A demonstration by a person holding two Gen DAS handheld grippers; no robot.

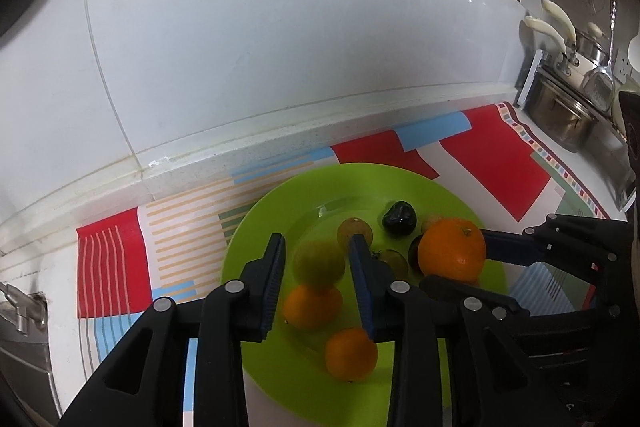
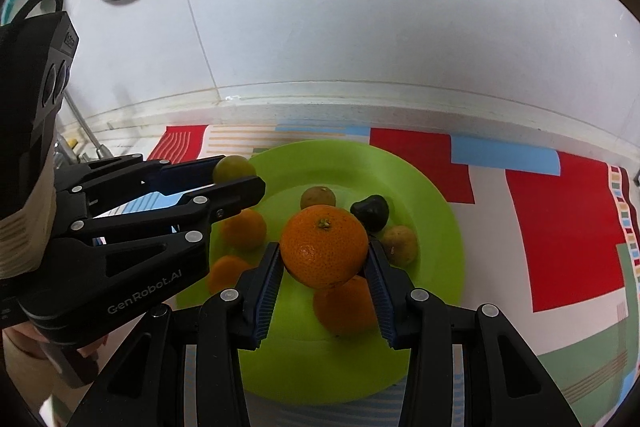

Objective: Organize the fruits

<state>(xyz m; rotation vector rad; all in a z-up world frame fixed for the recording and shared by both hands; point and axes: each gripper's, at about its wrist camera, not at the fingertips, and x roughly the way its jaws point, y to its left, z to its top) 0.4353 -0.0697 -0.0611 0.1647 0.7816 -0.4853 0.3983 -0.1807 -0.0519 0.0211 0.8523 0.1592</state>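
Both grippers hang over the green plate (image 2: 436, 211), each carrying fruit. The right gripper (image 2: 324, 267) pinches a large orange (image 2: 324, 245) by its sides, above the plate's middle. The left gripper (image 1: 316, 263) has a yellow-green fruit (image 1: 319, 263) between its pads above the plate's left part; that fruit is blurred, so whether the pads press on it or have just let go cannot be told from either view.

On the plate lie 3 smaller oranges, among them one (image 1: 312, 307) under the left gripper and one (image 1: 351, 354) nearer the front rim, plus 2 or 3 brownish fruits and a dark fruit (image 2: 370, 211) toward the back.

Risks, as I judge them: a round fruit let go from above could roll across the shallow plate and over its rim onto the patterned mat (image 2: 560, 227). The large orange, set down on the fruit crowded beneath it, may knock them aside. The 2 grippers are close over the plate and could collide.

The right wrist view shows the left gripper side-on, with its fruit at the tips above the plate's left rim. The left wrist view alone shows the steel pots (image 1: 560, 115) well right of the plate.
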